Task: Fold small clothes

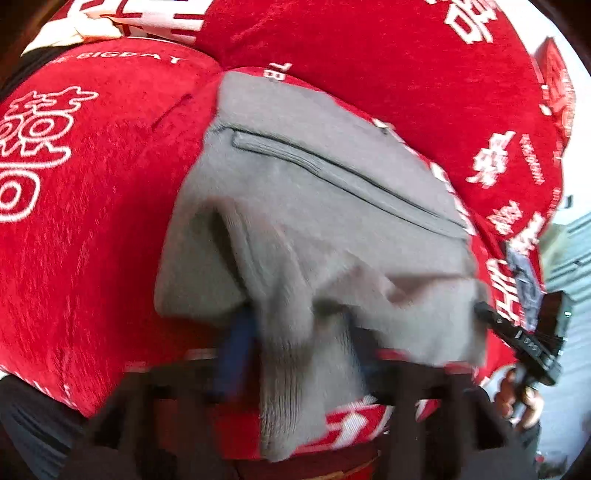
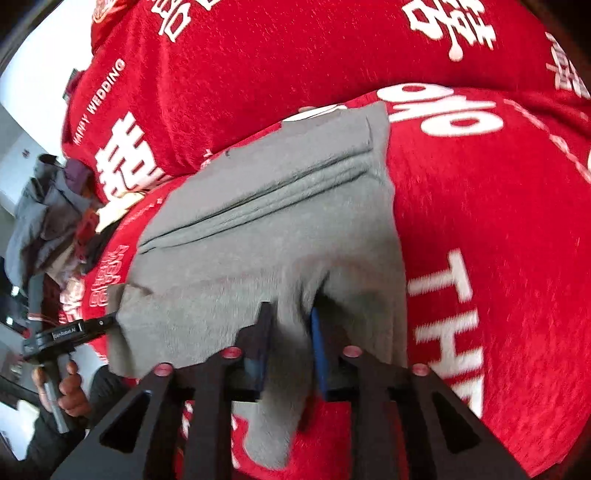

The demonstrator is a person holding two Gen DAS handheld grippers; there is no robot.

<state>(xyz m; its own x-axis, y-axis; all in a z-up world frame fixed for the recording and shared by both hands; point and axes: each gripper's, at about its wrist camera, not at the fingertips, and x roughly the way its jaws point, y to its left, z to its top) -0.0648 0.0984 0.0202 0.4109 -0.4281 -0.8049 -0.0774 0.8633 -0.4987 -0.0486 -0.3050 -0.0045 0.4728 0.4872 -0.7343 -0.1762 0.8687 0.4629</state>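
A small grey garment (image 1: 325, 192) with a zipped pocket lies on the red bedspread (image 1: 92, 221); its near edge is lifted and rumpled. My left gripper (image 1: 301, 325) is at that near edge. Its blue-padded jaws stand wide, a strip of the grey cloth hangs loosely between them, and the right finger is partly covered. In the right wrist view the same grey garment (image 2: 266, 221) shows stacked folds. My right gripper (image 2: 290, 310) stands at its near edge, jaws part open around a hanging fold. A hand (image 2: 70, 384) holds the left gripper at the garment's left corner.
The bedspread (image 2: 480, 221) carries large white characters and rises into soft humps behind the garment. A heap of other clothes (image 2: 48, 206) lies at the bed's left edge. A white cloth (image 1: 74, 29) lies at the far left. The bed's near edge runs under both grippers.
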